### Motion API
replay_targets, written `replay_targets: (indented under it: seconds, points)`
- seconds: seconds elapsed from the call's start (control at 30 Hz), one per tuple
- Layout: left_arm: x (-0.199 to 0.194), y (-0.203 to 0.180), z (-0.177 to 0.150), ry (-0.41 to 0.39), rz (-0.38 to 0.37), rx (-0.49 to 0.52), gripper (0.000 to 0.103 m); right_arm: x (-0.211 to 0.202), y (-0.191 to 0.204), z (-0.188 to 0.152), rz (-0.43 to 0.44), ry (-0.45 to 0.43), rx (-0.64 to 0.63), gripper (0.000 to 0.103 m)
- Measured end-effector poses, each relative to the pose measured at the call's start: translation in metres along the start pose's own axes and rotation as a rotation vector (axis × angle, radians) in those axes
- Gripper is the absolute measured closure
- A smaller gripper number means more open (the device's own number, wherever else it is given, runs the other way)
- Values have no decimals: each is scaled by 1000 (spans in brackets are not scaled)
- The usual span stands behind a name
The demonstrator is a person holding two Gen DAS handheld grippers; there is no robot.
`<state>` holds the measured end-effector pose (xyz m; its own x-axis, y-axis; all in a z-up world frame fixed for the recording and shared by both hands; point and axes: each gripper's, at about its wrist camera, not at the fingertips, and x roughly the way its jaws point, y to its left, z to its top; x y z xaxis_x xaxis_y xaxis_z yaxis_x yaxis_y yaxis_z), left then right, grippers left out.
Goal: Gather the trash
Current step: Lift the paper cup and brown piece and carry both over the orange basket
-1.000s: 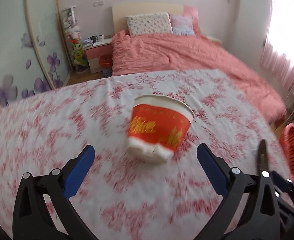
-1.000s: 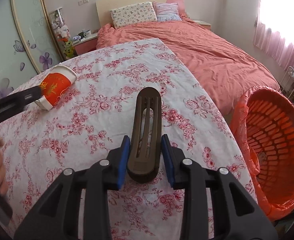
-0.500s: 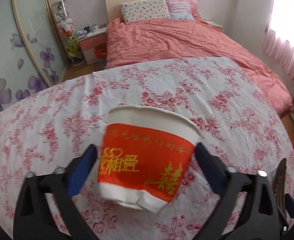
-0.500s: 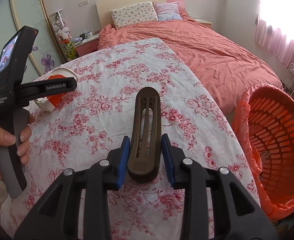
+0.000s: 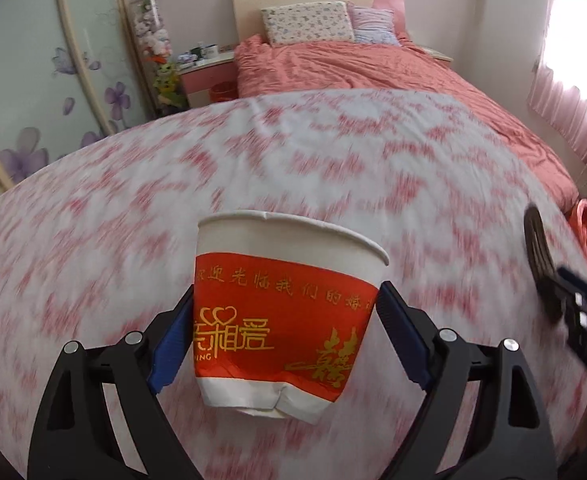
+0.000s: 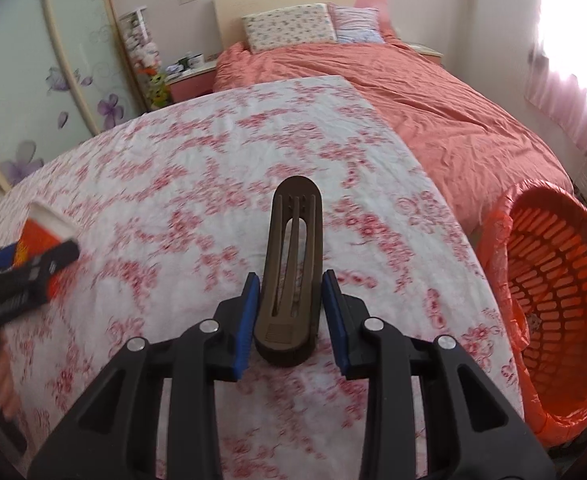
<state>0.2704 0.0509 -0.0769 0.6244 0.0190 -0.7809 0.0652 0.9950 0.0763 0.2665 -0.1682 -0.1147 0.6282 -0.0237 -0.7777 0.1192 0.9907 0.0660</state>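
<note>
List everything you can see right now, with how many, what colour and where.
paper cup: one, red and white, between the left gripper's pads
brown slotted piece: one, dark brown, between the right gripper's pads
basket: one, orange, right of the table
tablecloth: one, white with red flowers, covering the table
bed: one, salmon-pink cover, behind the table
pillows: two, floral and striped, at the headboard
left gripper: black, blue pads, closed on the cup
right gripper: black, blue pads, holding the piece
</note>
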Motion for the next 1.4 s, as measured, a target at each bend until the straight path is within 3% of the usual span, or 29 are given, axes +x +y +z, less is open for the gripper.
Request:
replay_targets:
  seconds: [0.2,0.37,1.4]
  points:
    - [-3,0,-19,19,32,-17,17,0,8,-3,-16,6,-24,67]
    - [-1,10,-25,20,2,-88,16,2,12,-3,-37,10,-42,67]
    - [0,14,-29,22,4,-109,12,2,14,-4,-17,13,-43,57]
